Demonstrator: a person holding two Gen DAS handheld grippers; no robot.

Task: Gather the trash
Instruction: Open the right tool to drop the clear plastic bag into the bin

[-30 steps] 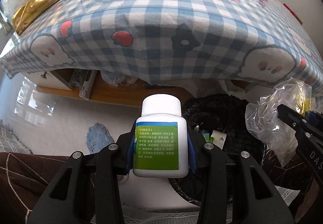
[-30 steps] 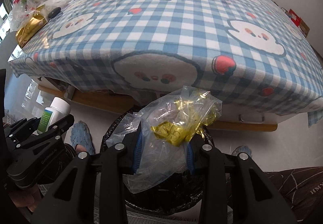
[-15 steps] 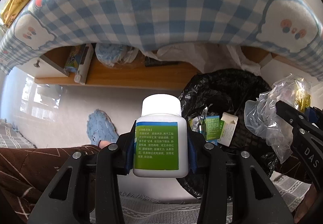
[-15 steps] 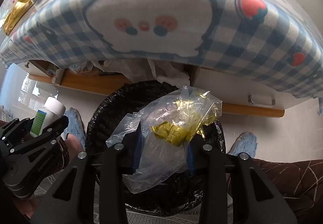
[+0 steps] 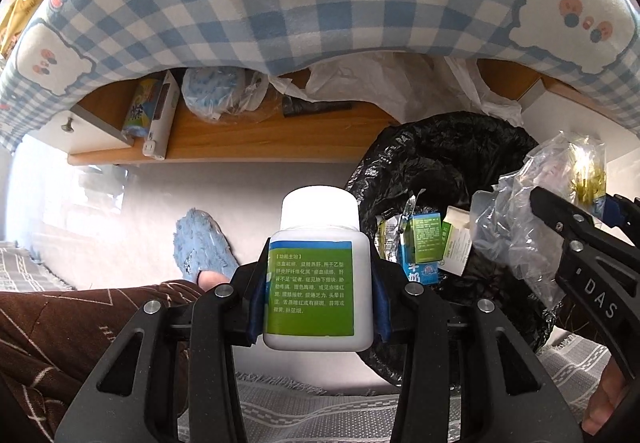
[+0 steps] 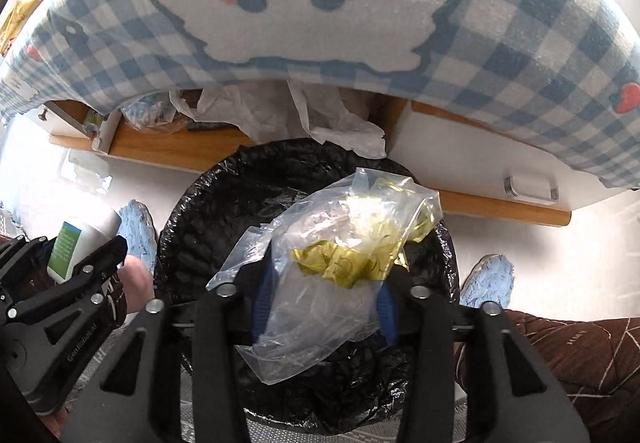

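A white pill bottle [image 5: 316, 283] with a green label stands upright between my left gripper's [image 5: 319, 271] blue pads, which are shut on it. It hangs just left of a bin lined with a black bag [image 5: 440, 147]. My right gripper [image 6: 324, 295] is directly over the bin [image 6: 224, 211]. Its jaws are opening, and a clear plastic bag with gold foil inside [image 6: 340, 243] still sits loosely between the pads. The same bag [image 5: 520, 219] and the right gripper [image 5: 568, 219] appear at the right of the left wrist view. In the right wrist view the left gripper [image 6: 80, 255] and bottle [image 6: 76, 239] show at the left.
Small cartons [image 5: 424, 243] lie inside the bin. Above it hangs the blue checked tablecloth [image 6: 520, 43], with a wooden shelf [image 5: 240, 139] of packets and bags beneath. A person's brown trouser legs [image 5: 80, 323] and blue slippers [image 6: 488, 279] flank the bin. A grey rug [image 5: 280, 403] lies below.
Both grippers have sunk from table height to just above the bin. The right gripper's pads have spread apart around the plastic bag. The left gripper keeps its hold on the bottle.
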